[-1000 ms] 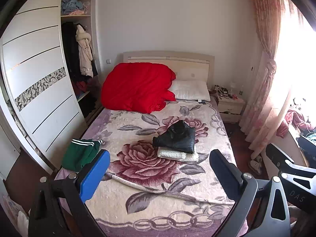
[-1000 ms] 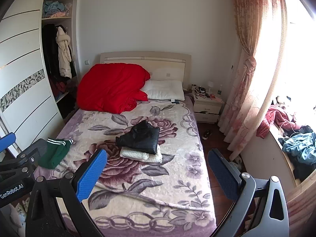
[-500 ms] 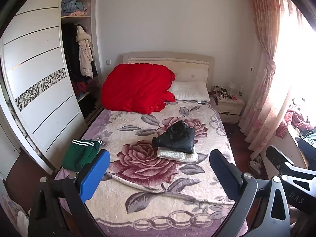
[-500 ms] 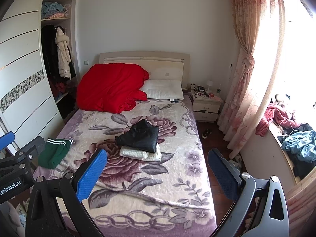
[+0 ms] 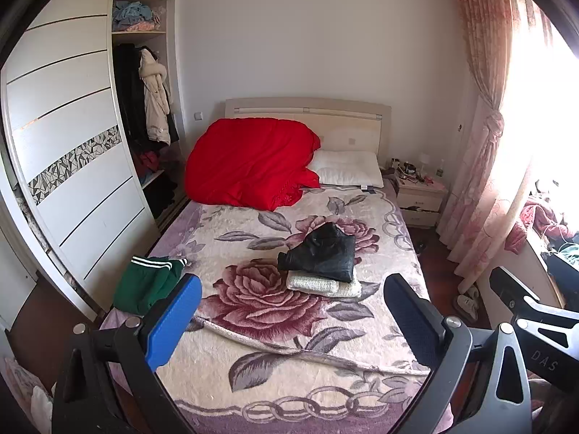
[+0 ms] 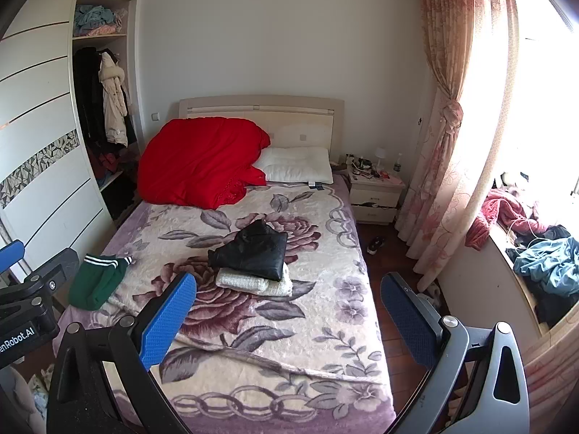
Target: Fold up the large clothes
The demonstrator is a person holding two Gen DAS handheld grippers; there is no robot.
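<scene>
Nothing moved since before, both claws (image 5: 289, 318) (image 6: 287, 316) spread — bed (image 6: 253, 325), wardrobe (image 5: 72, 144) beside

Left gripper (image 5: 289, 320): jaws spread wide, empty, held level at near left.
Right gripper (image 6: 287, 320): jaws spread wide, empty, near right.

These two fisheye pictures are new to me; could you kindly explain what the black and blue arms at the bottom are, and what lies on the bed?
They are two hand-held grippers that a person carries, one per hand, each with a camera looking out along its two fingers. One picture is from the left gripper, the other from the right gripper. Both are open and hold nothing, raised near the foot of the bed. Each camera also catches part of the other gripper at its edge. On the floral blanket lie a green garment near the left edge, and mid-bed a folded black garment atop a folded white one. A red quilt and pillow lie at the headboard.
</scene>
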